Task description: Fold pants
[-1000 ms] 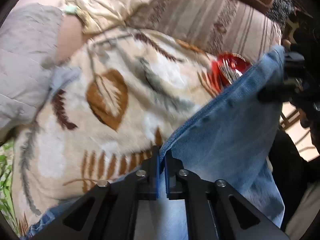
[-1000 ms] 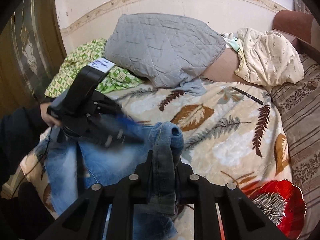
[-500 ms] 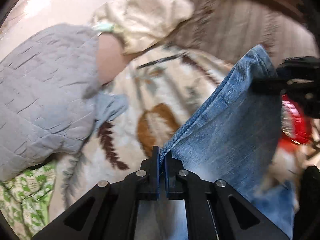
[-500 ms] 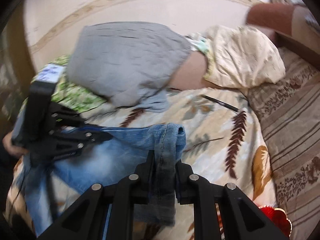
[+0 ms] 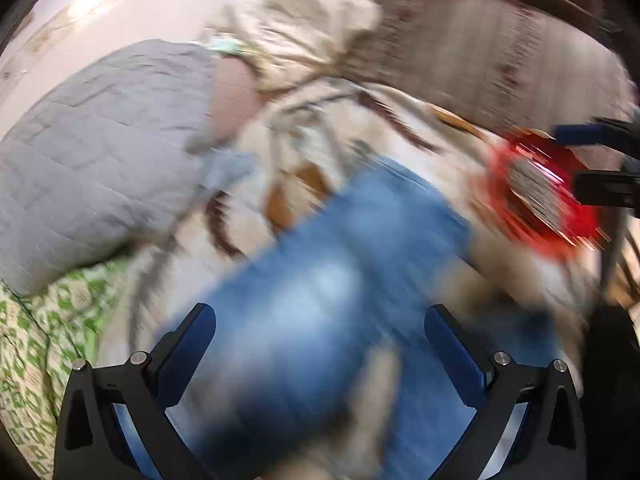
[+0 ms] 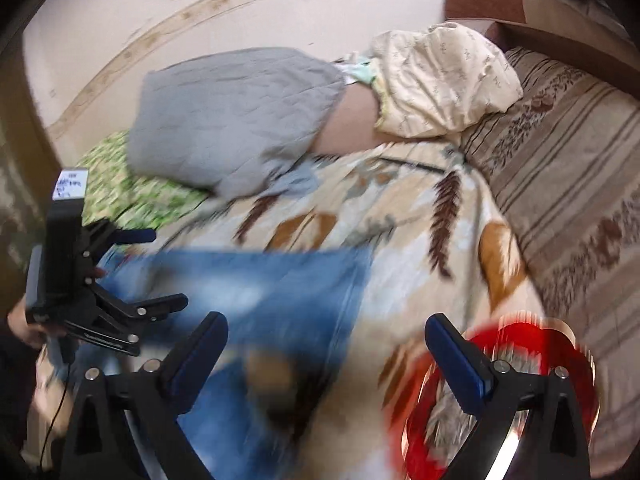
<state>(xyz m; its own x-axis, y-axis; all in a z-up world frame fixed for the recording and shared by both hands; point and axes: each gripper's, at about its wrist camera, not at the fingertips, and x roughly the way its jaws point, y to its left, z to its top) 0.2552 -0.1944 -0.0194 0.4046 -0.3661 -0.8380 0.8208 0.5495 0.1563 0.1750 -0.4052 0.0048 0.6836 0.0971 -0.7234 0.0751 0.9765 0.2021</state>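
The blue jeans (image 5: 328, 280) lie spread on the leaf-patterned bedspread (image 6: 416, 208), blurred by motion; they also show in the right wrist view (image 6: 264, 284). My left gripper (image 5: 320, 324) is open and empty above the jeans, and it shows at the left of the right wrist view (image 6: 160, 268). My right gripper (image 6: 326, 332) is open and empty above the jeans' right edge; its fingers (image 5: 600, 180) show at the right edge of the left wrist view.
A red bowl (image 6: 500, 392) sits on the bed right of the jeans, seen also in the left view (image 5: 540, 192). A grey quilted pillow (image 6: 232, 116), a cream pillow (image 6: 440, 80) and green patterned cloth (image 6: 120, 184) lie at the back. A striped sofa back (image 6: 568, 168) is right.
Both grippers have opened and let go of the jeans. The jeans have dropped from being held up and now lie on the bedspread. Both cameras are moving fast.
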